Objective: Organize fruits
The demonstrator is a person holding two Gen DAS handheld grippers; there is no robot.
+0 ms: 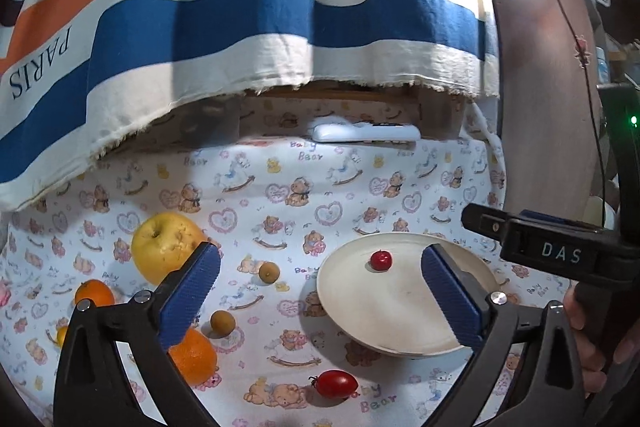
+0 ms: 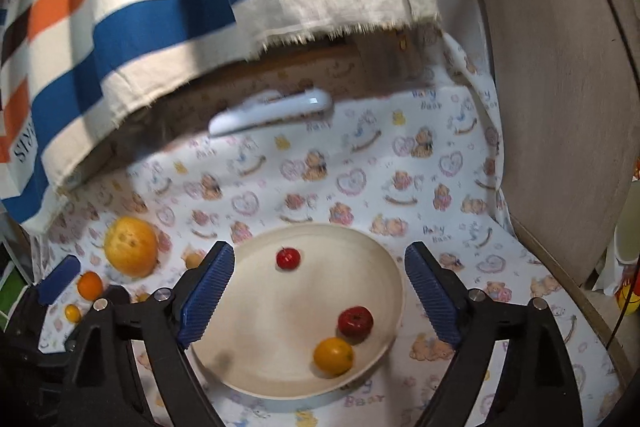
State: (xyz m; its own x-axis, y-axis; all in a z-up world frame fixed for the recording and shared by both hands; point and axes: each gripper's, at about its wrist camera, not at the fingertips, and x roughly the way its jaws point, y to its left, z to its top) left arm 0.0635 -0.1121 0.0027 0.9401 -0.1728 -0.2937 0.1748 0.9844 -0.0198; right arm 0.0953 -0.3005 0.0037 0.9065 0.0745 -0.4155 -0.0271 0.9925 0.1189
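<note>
Three fruits sitting on the plate [image 2: 372, 255] in the right wrist view: small red fruit [image 2: 288, 258] at the far side, red apple-like fruit [image 2: 355, 321] and orange fruit [image 2: 333, 355] touching at the near rim. Right gripper [image 2: 318, 291] hanging over the plate, jaws spread wide, gripping nothing.

Moving to the left wrist view: left gripper [image 1: 320, 295] also gaping wide and empty. Yellow apple [image 1: 168, 245], oranges [image 1: 194, 355] [image 1: 94, 293], two brown longans [image 1: 269, 271] [image 1: 223, 322] and cherry tomato [image 1: 334, 383] lying loose on the bear-print cloth [image 1: 280, 195], all beside the plate. Likely between placements; probably reaching next for a loose piece, centring the jaws before closing.
</note>
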